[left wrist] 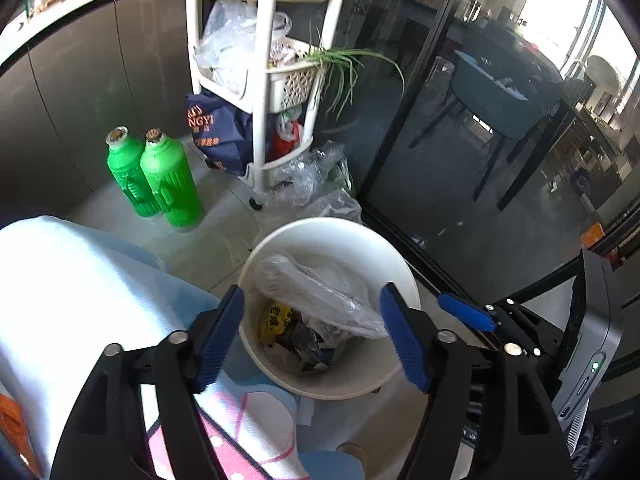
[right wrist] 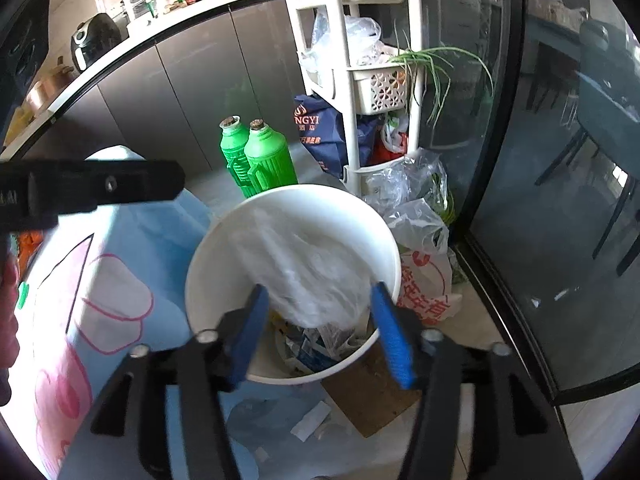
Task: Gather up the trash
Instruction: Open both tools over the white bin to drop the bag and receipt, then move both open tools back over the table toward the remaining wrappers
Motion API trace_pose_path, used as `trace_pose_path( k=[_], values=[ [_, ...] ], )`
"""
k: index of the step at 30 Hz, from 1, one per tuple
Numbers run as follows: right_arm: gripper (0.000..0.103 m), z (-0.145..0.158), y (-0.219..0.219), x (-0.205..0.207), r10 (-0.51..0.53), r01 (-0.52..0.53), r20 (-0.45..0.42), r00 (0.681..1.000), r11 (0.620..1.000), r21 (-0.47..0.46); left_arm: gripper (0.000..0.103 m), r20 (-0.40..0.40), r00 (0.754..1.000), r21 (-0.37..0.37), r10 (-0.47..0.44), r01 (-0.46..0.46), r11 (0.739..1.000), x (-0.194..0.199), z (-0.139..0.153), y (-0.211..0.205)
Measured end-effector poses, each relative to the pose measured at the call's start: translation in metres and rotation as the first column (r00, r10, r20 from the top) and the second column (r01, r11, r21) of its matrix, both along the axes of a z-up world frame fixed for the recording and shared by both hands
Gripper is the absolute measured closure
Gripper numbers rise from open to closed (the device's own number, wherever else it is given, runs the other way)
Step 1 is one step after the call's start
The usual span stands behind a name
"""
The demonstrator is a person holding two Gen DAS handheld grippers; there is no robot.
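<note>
Left claw: jaws wide, nothing between the pads, poised over the bin. Right claw: jaws also wide, nothing gripped, above the same bin. A clear bag lies loose in the bin on top of scraps, free of both claws; seen again from the right wrist. Bin stands on the floor. Two green bottles behind it, white rack beyond. Blue cloth to the bin's left.

Sunlit tiled floor (grey cabinets behind).
</note>
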State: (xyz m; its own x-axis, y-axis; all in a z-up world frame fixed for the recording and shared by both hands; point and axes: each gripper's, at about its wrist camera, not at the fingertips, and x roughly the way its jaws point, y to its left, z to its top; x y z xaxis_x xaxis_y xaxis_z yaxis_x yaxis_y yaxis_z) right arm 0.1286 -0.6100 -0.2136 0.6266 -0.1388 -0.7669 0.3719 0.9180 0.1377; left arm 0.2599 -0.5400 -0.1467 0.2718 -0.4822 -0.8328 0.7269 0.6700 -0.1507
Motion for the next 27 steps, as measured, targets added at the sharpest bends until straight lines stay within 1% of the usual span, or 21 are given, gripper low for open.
trace_pose_path(
  k=[1,2,3,4,5,7,9,13,18,22,24,27],
  values=[
    [0.033,0.002,0.002,-0.001,0.006,-0.006,0.004,1.0,1.0,-0.003,0.028,0.009,1.0,-0.007,0.008,-0.008,1.0,-0.001,0.003,0.003],
    [0.03,0.003,0.003,-0.002,0.01,-0.01,0.007,1.0,1.0,-0.006,0.022,0.016,1.0,-0.011,0.011,-0.011,1.0,-0.002,0.006,0.006],
    [0.019,0.006,0.005,-0.003,0.016,-0.016,0.01,1.0,1.0,-0.011,0.015,0.028,0.999,-0.013,0.017,-0.016,1.0,-0.004,0.009,0.009],
    [0.01,0.009,0.008,-0.004,0.022,-0.021,0.016,1.0,1.0,-0.016,0.011,0.046,0.999,-0.012,0.026,-0.026,1.0,-0.005,0.013,0.012],
    [0.009,0.012,0.01,-0.005,0.028,-0.028,0.023,0.999,0.999,-0.018,0.008,0.066,0.997,-0.013,0.036,-0.035,0.999,-0.007,0.017,0.016],
    [0.003,0.017,0.014,-0.007,0.035,-0.034,0.022,0.999,0.999,-0.023,0.008,0.083,0.996,-0.012,0.042,-0.042,0.999,-0.011,0.022,0.022],
    [0.003,0.024,0.019,-0.009,0.041,-0.04,0.024,0.999,0.999,-0.033,0.008,0.079,0.995,-0.015,0.052,-0.051,0.999,-0.013,0.029,0.031],
    [0.003,0.041,0.031,-0.014,0.045,-0.043,0.035,0.998,0.998,-0.047,0.008,0.072,0.993,-0.05,0.094,-0.09,0.995,-0.014,0.044,0.058],
    [0.003,0.066,0.053,-0.022,0.059,-0.055,0.053,0.997,0.996,-0.063,0.008,0.08,0.987,-0.065,0.139,-0.134,0.989,-0.021,0.062,0.09],
    [0.003,0.088,0.079,-0.029,0.079,-0.073,0.076,0.994,0.994,-0.078,0.008,0.083,0.975,-0.063,0.204,-0.199,0.978,-0.03,0.078,0.122],
    [0.003,0.098,0.095,-0.031,0.09,-0.083,0.083,0.992,0.993,-0.086,0.008,0.07,0.969,-0.091,0.238,-0.232,0.969,-0.037,0.086,0.144],
    [0.003,0.112,0.118,-0.034,0.123,-0.114,0.094,0.988,0.988,-0.103,0.008,0.064,0.959,-0.107,0.276,-0.269,0.957,-0.044,0.094,0.176]
  ],
)
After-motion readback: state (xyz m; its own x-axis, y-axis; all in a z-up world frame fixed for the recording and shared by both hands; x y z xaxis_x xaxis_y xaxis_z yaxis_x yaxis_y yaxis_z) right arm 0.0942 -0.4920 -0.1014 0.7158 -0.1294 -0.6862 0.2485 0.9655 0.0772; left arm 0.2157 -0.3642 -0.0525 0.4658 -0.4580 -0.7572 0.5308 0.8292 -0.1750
